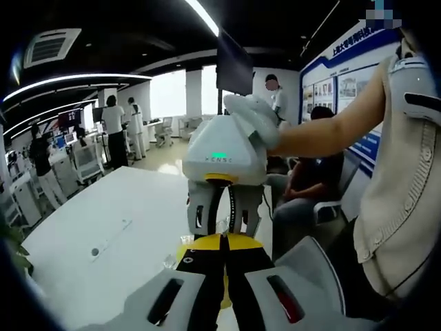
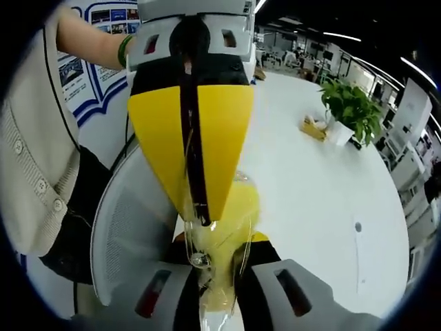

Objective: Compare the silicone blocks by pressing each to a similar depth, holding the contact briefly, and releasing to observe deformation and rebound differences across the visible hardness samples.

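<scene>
A clear, glassy silicone block [image 2: 219,234] sits between the two tongs, above the white counter [image 2: 324,186], its see-through body tinted yellow by what lies behind it. In the right gripper view it lies pinched between the right tongs [image 2: 219,276] low down and the left tongs [image 2: 200,207] reaching from above. In the left gripper view the block [image 1: 222,226] is a small clear piece just above the counter edge

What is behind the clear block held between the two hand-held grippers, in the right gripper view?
Behind the clear block shows the left hand-held gripper, yellow through it. The table part under them is covered.
</scene>
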The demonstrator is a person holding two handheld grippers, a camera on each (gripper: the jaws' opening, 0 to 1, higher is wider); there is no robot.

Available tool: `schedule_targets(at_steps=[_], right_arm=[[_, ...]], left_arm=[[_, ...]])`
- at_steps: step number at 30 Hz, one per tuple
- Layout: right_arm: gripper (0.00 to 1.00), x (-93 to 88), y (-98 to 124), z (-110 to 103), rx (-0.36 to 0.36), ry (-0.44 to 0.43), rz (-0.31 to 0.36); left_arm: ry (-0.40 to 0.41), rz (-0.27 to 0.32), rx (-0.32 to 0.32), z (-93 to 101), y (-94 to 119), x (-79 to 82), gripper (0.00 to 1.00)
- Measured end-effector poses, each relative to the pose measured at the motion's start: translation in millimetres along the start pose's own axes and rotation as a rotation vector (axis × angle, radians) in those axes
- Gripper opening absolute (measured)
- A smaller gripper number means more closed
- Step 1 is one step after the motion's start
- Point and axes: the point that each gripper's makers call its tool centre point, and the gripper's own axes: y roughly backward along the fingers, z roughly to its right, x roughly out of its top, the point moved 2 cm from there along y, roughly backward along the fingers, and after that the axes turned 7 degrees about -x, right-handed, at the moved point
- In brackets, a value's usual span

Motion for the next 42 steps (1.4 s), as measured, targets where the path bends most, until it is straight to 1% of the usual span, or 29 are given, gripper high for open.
schedule_targets(at_steps=[7,16,19,28,36,42], right_arm=[[0.09,2.0,-1,3,-0.013,0.021,0.013],[0.11,2.0,0,2,0.023,0.041,-0.009],[0.12,2.0,0,1,0.039,0.026,-0.018],[0.14,3.5,-2,1,0.038,0.040,-0.022],[0.15,3.2,-4,0,0.042,0.037,-0.024],[0.16,2.3,-6,-1,0.047,0.035,-0.025]], left_arm=[[-0.003,-0.002,0.005,-2.0,3,-0.8,0.00],[0.005,0.006,0.002,-13.4,12,-3.1,0.00],[0.004,0.008,0.004,-19.0,16,-4.5,0.00],[0.002,0.006,0.007,-26.7,25,-7.8,0.00],[0.001,0.007,0.007,-26.4,25,-9.4,0.00],[0.001,0.005,0.008,-22.2,21,-9.8,0.00]])
